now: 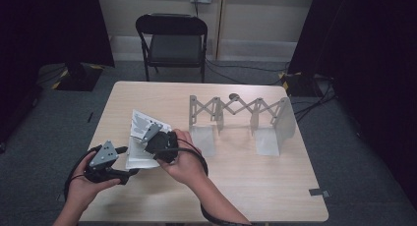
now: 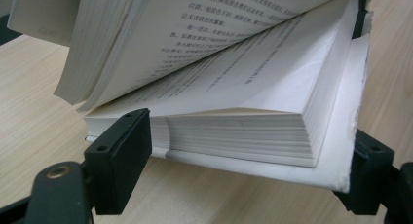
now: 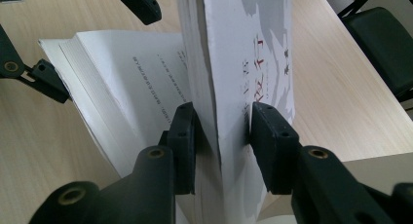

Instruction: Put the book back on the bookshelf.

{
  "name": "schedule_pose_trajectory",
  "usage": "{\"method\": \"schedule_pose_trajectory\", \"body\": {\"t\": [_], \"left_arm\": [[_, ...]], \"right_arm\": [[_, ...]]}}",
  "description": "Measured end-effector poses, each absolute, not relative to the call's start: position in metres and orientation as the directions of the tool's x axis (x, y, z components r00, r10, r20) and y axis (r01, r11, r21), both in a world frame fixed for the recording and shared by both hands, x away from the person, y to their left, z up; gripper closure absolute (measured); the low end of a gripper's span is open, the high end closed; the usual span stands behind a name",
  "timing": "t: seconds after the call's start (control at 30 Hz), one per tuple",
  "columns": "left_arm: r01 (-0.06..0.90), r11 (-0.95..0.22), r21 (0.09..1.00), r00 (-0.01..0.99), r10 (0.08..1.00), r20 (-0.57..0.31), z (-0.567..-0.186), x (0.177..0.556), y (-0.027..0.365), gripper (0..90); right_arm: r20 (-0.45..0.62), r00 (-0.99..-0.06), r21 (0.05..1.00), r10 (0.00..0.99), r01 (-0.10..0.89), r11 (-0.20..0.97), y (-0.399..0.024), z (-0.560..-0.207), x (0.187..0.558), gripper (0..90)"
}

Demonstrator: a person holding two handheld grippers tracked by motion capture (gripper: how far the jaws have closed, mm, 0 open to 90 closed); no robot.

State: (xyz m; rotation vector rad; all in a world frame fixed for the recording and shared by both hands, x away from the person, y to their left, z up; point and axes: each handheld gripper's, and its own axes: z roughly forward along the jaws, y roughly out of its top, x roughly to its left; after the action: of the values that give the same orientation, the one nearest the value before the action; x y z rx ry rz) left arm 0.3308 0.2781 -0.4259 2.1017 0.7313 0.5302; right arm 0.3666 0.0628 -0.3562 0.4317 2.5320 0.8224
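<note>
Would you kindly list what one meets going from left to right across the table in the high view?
Left hand-held gripper → open book → right hand-held gripper, shut on the book's cover and front pages → folding rack with its two white panels.

A: The high view is dim; its corners fall to black, though the table (image 1: 255, 186) is evenly lit from overhead.

B: Both gripper views are brighter, with near jaws slightly soft and pages glaring white.
</note>
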Motion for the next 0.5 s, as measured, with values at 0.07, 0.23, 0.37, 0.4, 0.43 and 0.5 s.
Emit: {"method": "schedule_pose_trajectory", "body": {"t": [0.07, 0.23, 0.37, 0.4, 0.43, 0.5], "left_arm": [[0.31, -0.487, 0.817, 0.742, 0.661, 0.112, -0.4261, 0.3306, 0.2775, 18.7], [0.31, -0.497, 0.81, 0.74, 0.662, 0.123, -0.4256, 0.33, 0.2776, 18.7], [0.294, -0.493, 0.819, 0.744, 0.656, 0.128, -0.4233, 0.3265, 0.2755, 18.7], [0.285, -0.505, 0.814, 0.749, 0.648, 0.139, -0.4217, 0.3253, 0.2752, 18.7], [0.281, -0.503, 0.817, 0.749, 0.648, 0.141, -0.4208, 0.3242, 0.274, 18.8], [0.28, -0.51, 0.813, 0.753, 0.642, 0.144, -0.4191, 0.3246, 0.2736, 18.7]], "right_arm": [[-0.311, -0.854, 0.614, 0.418, 0.155, 0.774, 0.0628, -0.3564, 0.3664, 63.7], [-0.316, -0.856, 0.61, 0.409, 0.147, 0.779, 0.0636, -0.3573, 0.3655, 63.5], [-0.312, -0.86, 0.606, 0.403, 0.147, 0.782, 0.0634, -0.3564, 0.3649, 63.6], [-0.308, -0.865, 0.605, 0.397, 0.144, 0.783, 0.0623, -0.3553, 0.3649, 63.6], [-0.297, -0.868, 0.608, 0.398, 0.15, 0.78, 0.0605, -0.3532, 0.3645, 63.6], [-0.296, -0.869, 0.606, 0.396, 0.15, 0.781, 0.0599, -0.3525, 0.3647, 63.5]]}}
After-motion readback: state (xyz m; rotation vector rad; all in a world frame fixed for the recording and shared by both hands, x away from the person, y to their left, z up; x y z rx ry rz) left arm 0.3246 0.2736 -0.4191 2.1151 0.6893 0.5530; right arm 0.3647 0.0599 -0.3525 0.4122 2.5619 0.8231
